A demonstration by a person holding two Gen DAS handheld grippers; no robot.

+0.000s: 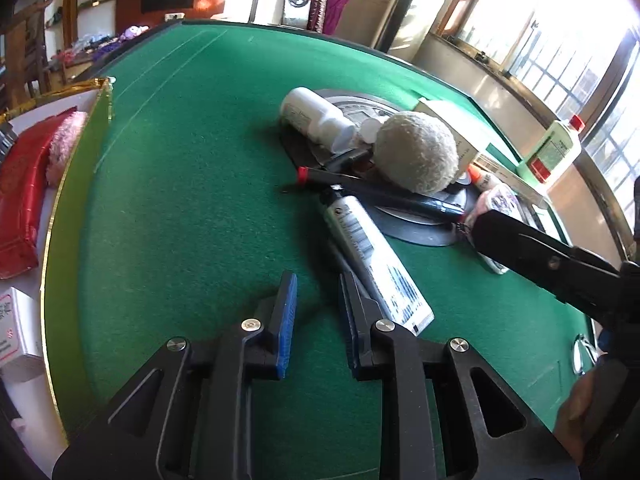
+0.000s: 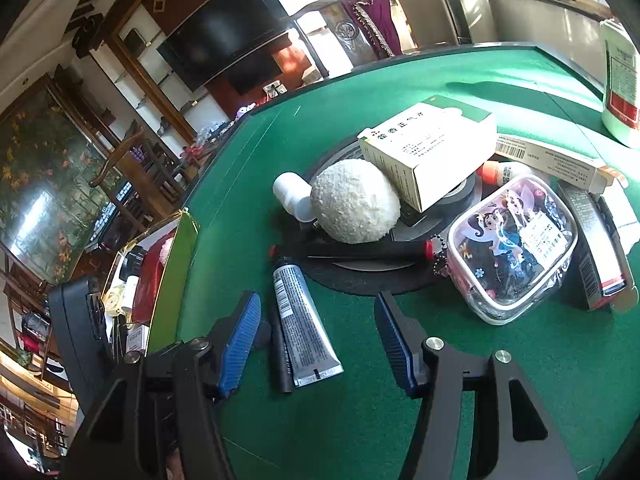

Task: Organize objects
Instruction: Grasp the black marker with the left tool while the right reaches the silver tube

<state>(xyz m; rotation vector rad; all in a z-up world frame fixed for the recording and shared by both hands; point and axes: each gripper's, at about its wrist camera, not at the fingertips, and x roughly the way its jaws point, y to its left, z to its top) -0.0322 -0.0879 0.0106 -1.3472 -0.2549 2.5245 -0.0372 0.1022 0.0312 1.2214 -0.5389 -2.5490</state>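
Tube: silver tube (image 2: 305, 328) flat on the green table (image 2: 480, 400), cap toward the black disc (image 2: 360, 280); a dark pen (image 2: 280, 356) alongside
Right gripper (image 2: 316, 336): fingers wide apart, either side of the tube, holding nothing
Left gripper (image 1: 318, 320): open, empty, just beside the tube's crimped end (image 1: 416, 316)
Beyond the tube: white fuzzy ball (image 2: 354, 208) on the disc; cartoon pouch (image 2: 512, 248) to the ball's right

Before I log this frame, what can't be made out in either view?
- Box contents, left view: cut off by the frame edge.
- Tube label, right view: print too small to read.
- Black item beside the tube: mostly hidden under it.
- Bottle, right view: top cropped.
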